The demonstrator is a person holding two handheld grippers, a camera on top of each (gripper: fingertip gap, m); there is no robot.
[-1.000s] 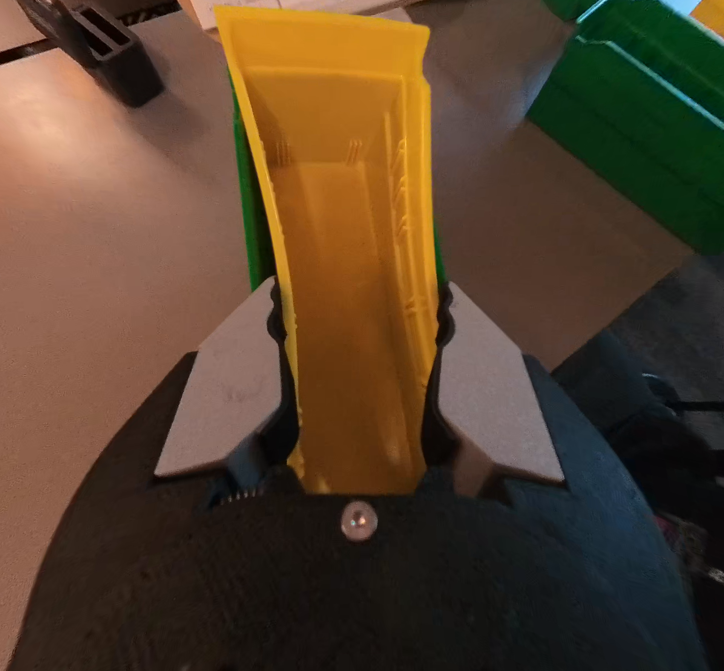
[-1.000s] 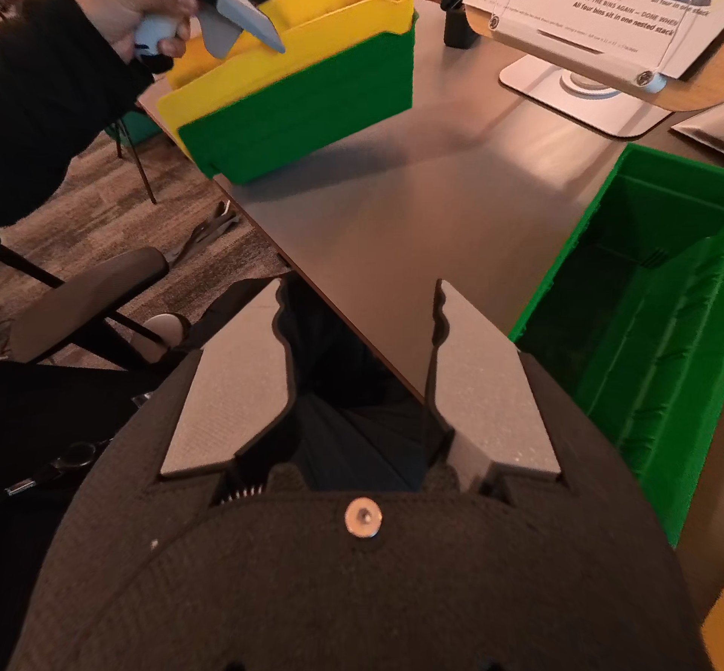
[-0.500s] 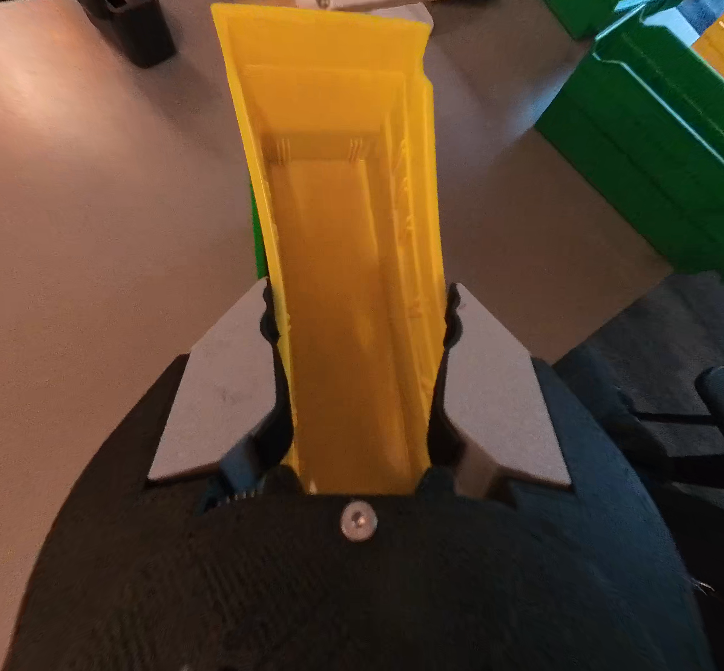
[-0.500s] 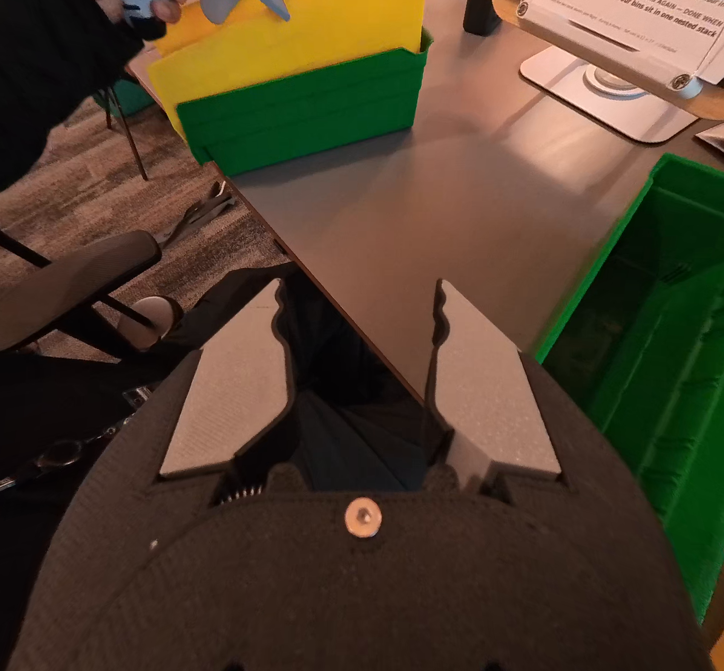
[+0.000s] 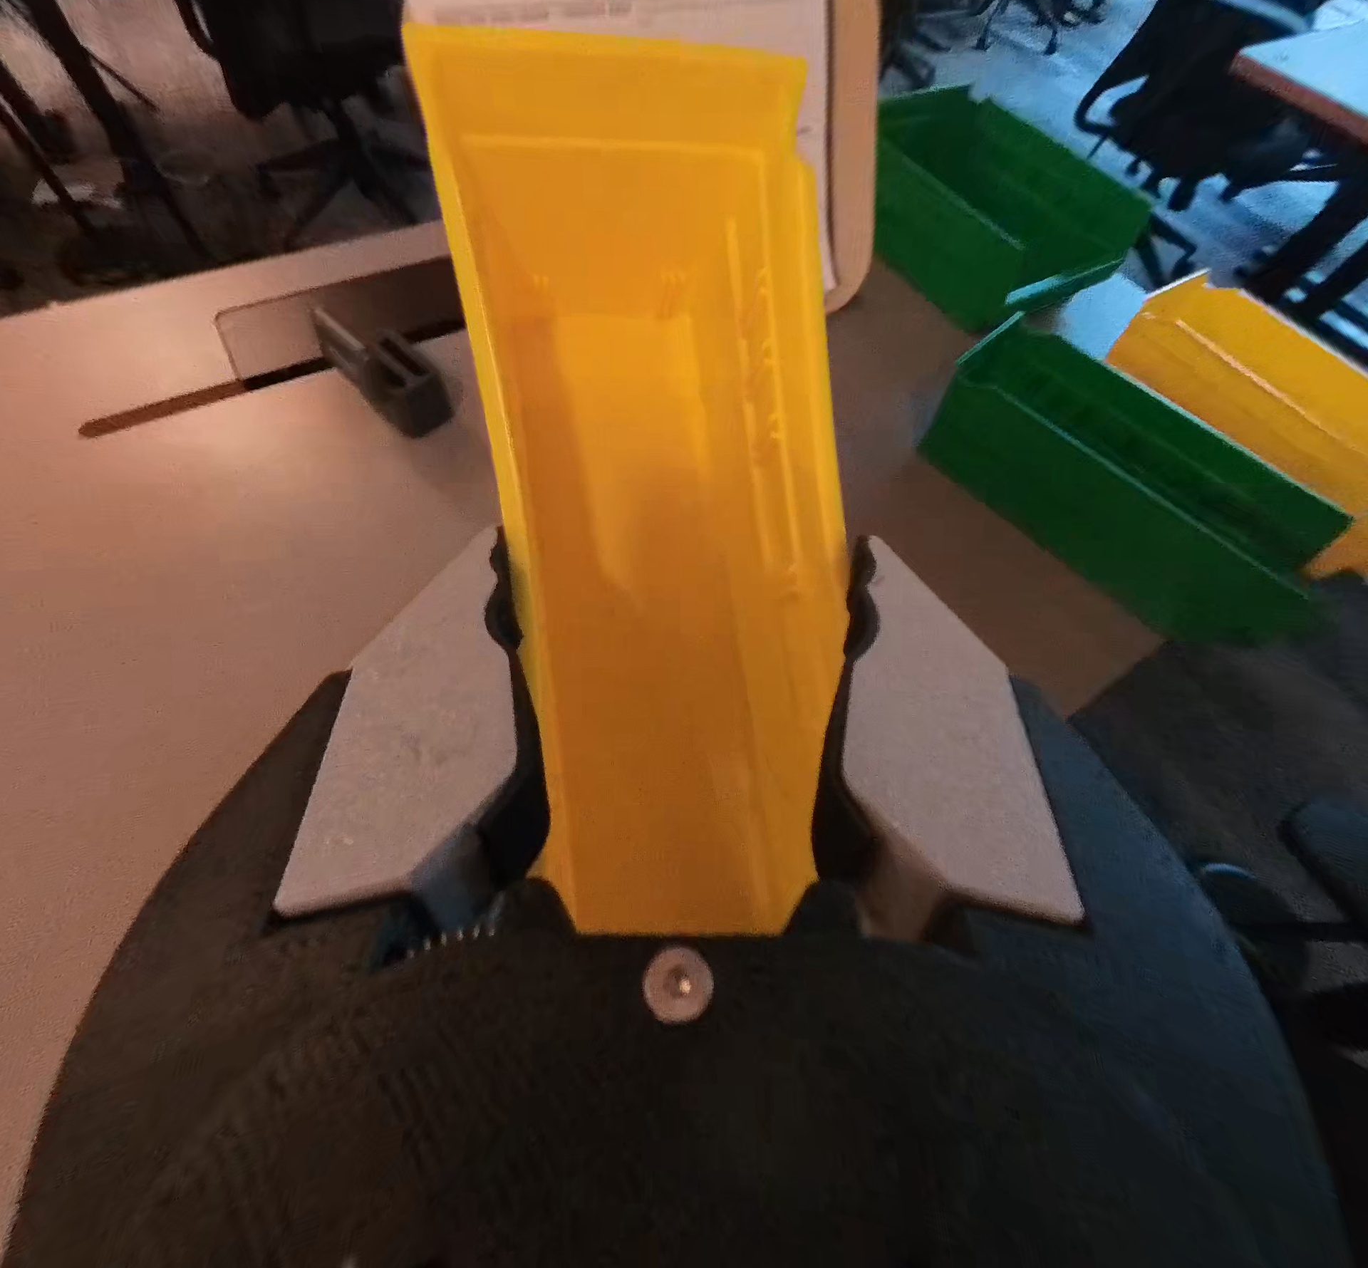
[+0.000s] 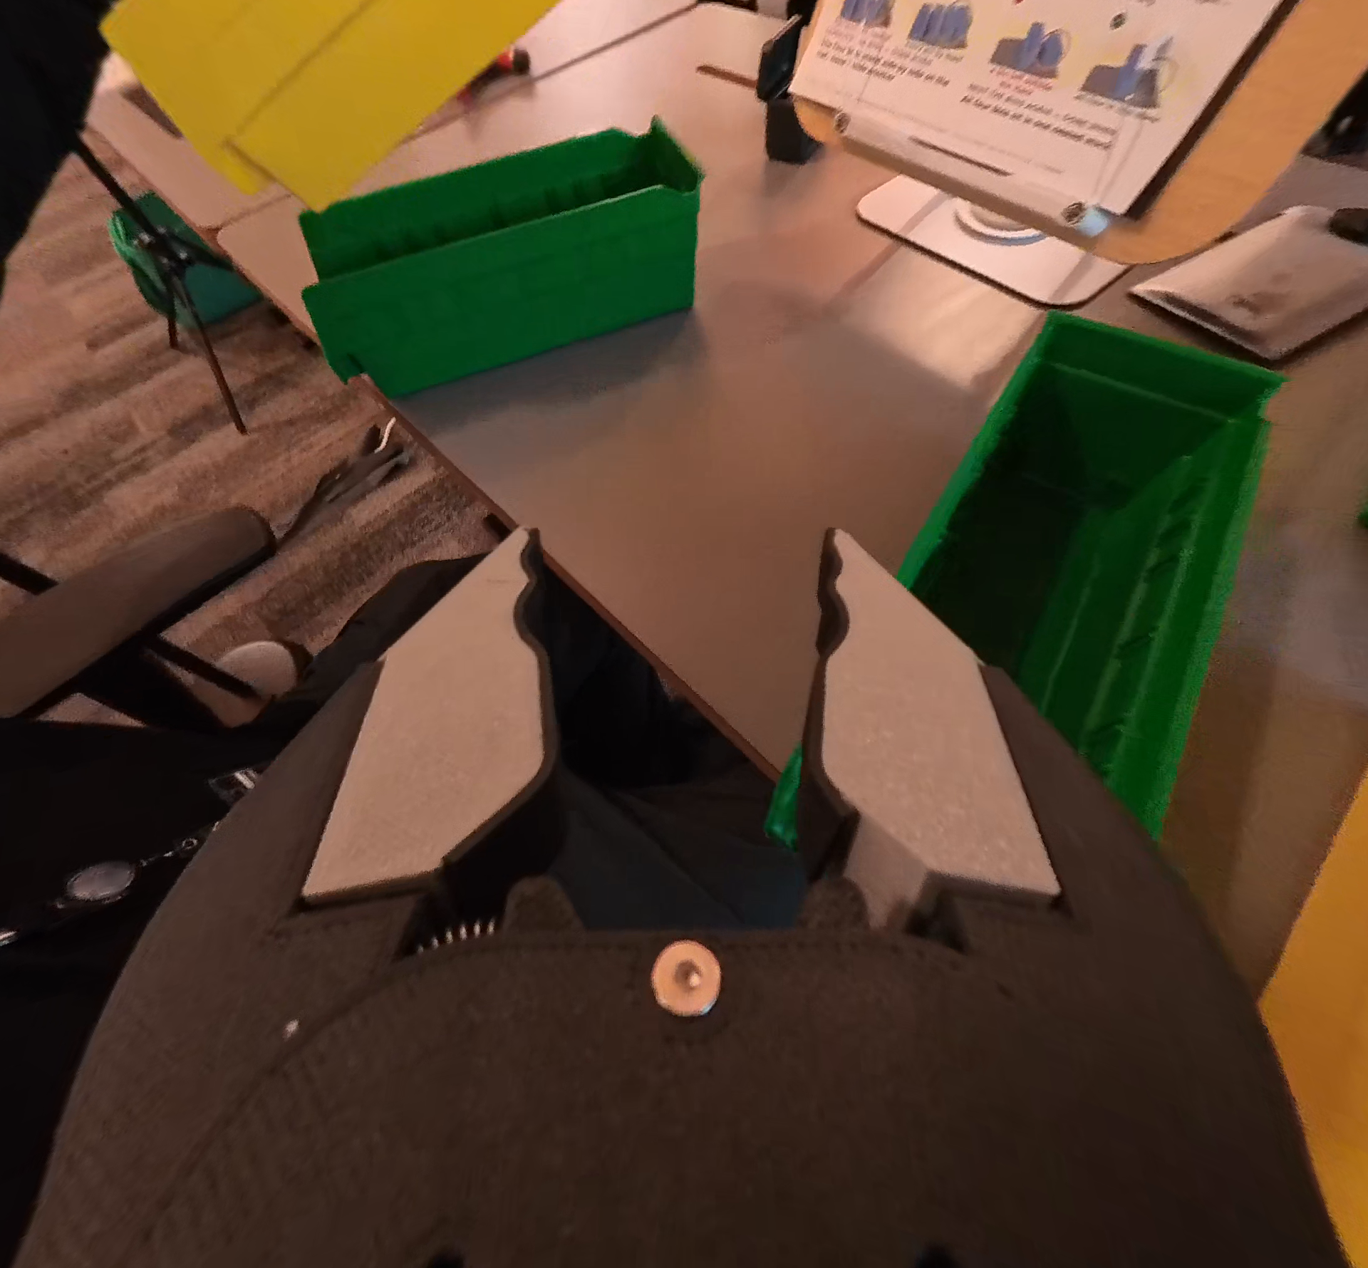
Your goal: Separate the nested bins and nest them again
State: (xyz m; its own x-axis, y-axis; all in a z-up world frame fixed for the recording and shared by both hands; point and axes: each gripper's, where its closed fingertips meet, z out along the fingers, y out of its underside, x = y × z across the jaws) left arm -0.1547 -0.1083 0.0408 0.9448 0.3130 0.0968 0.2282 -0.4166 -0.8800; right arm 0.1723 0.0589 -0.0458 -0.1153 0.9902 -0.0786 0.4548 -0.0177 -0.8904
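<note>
My left gripper (image 5: 677,566) is shut on the near end of a yellow bin (image 5: 651,418) and holds it in the air, tilted up. In the right wrist view this yellow bin (image 6: 355,33) hangs clear above an empty green bin (image 6: 503,270) that stands at the table's left edge. My right gripper (image 6: 681,559) is open and empty over the table's near edge, just left of a second green bin (image 6: 1095,551). That second green bin (image 5: 1132,485) shows in the left wrist view with another yellow bin (image 5: 1258,389) beside it.
An instruction board on a stand (image 6: 1036,48) rises at the back of the table (image 6: 666,455), with a small black holder (image 6: 785,122) beside it. A further green bin (image 5: 992,196) sits at the back right. Chairs and carpet lie off the table's left edge.
The left gripper has lifted the yellow bin up and out of the green bin, which stays on the table. The right gripper stays open, nearly in place.
</note>
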